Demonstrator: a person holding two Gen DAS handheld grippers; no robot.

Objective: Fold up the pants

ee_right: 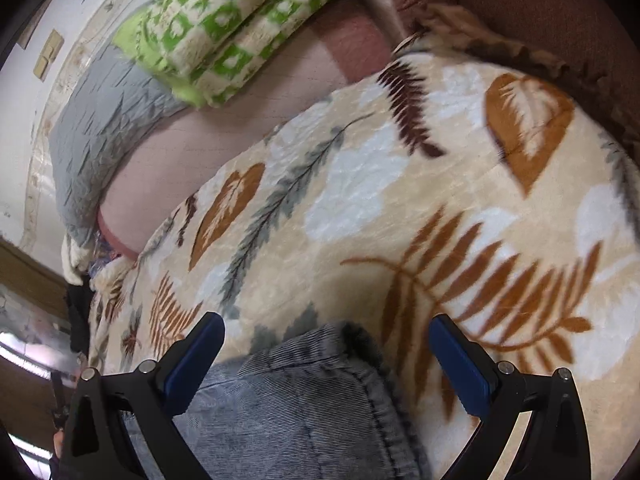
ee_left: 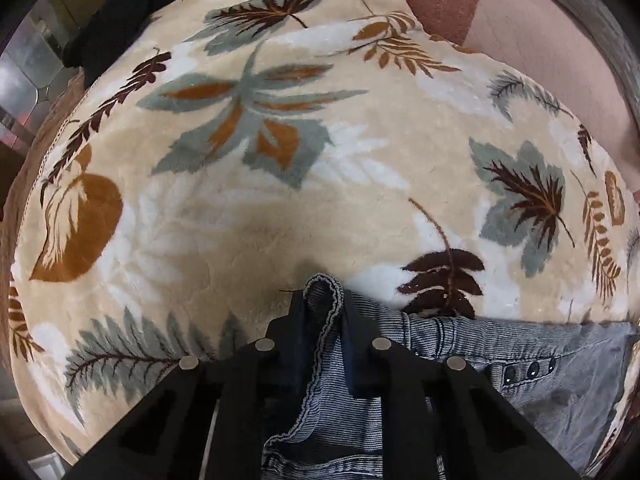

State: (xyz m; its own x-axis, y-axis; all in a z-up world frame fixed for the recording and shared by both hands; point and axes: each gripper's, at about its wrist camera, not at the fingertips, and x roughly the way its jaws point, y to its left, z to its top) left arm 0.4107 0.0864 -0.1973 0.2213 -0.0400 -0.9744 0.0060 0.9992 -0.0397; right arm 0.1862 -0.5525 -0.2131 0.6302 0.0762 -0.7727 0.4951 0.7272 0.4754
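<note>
Grey-blue denim pants (ee_left: 532,364) lie on a beige leaf-print blanket (ee_left: 320,200). In the left wrist view my left gripper (ee_left: 323,300) is shut on a bunched fold of the pants' edge, which sticks up between the black fingers. Snap buttons (ee_left: 532,370) show on the denim to the right. In the right wrist view my right gripper (ee_right: 326,344) stands open, its blue-padded fingers (ee_right: 460,356) wide apart on either side of a corner of the pants (ee_right: 304,392). The pads do not touch the denim.
The blanket (ee_right: 400,200) covers a bed with a pink sheet (ee_right: 192,144). A green-and-white folded blanket (ee_right: 240,24) and a grey quilt (ee_right: 100,128) lie farther off. A black garment (ee_left: 116,20) rests at the blanket's far left edge.
</note>
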